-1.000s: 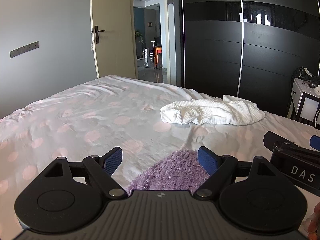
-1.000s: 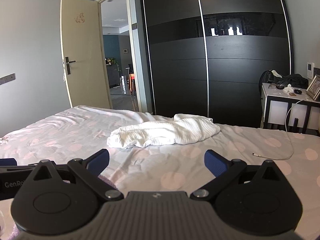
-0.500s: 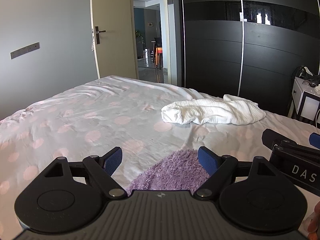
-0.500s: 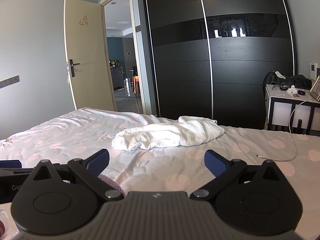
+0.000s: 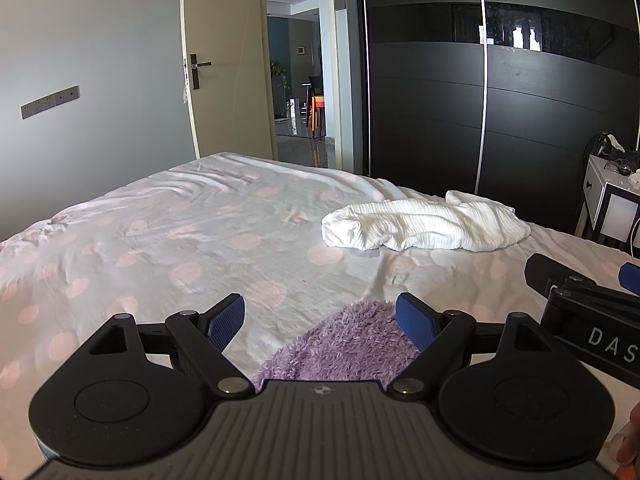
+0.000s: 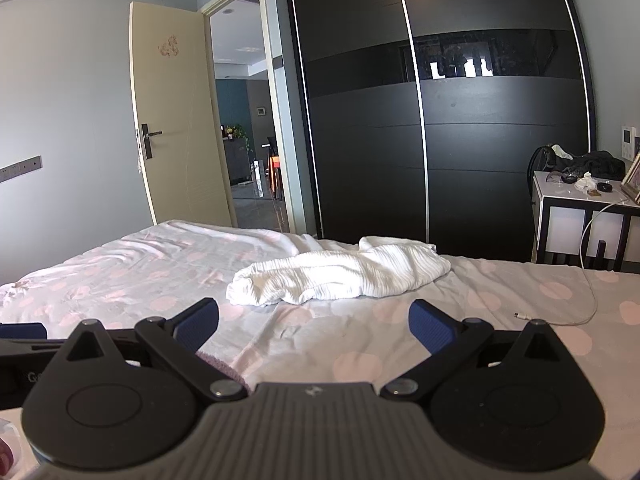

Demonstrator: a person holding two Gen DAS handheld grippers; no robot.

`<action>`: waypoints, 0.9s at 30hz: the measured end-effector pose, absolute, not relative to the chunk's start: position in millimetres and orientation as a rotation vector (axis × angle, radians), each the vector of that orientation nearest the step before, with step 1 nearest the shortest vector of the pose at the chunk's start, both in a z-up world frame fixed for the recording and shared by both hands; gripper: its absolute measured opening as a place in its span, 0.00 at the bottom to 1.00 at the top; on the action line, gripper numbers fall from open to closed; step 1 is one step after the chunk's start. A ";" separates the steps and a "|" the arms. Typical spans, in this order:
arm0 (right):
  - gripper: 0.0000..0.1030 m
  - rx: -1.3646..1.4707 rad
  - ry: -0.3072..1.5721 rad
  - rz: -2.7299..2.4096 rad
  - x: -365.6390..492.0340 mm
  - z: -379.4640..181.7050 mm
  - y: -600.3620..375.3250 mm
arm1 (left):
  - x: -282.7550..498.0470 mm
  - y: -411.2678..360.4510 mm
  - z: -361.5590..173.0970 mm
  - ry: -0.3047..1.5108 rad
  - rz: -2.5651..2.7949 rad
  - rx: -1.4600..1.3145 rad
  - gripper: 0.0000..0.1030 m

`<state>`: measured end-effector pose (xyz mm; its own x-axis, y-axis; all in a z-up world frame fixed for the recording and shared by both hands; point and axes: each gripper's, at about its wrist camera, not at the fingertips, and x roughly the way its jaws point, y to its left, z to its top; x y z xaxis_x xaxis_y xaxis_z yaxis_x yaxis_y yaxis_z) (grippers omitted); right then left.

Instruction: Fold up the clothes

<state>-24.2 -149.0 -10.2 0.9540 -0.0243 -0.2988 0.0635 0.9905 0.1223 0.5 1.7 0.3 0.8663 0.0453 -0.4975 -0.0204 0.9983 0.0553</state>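
Looking along the left hand-held gripper [image 5: 320, 318], its blue pads stand wide apart, gripping nothing; a fuzzy purple garment [image 5: 340, 348] lies on the bed [image 5: 160, 240] just below and between them. A crumpled white garment [image 5: 424, 226] rests farther off, toward the black wardrobe [image 5: 500, 100]. The right hand-held gripper [image 5: 576, 292] shows at the right edge.

From the right wrist view, the right hand-held gripper [image 6: 314, 318] is likewise spread open and empty above the dotted sheet, the white garment [image 6: 340, 276] ahead of it. A white cable [image 6: 576, 312] lies on the bed to the right.
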 end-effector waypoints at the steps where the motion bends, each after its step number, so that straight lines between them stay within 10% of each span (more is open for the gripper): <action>1: 0.99 0.132 0.301 -0.044 -24.3 -9.6 -148.6 | 0.4 1.3 0.4 0.523 0.034 0.050 0.81; 27: 0.99 0.168 0.286 -0.028 -27.0 -11.7 -166.7 | 0.4 -13.4 -0.1 0.539 0.017 0.093 0.81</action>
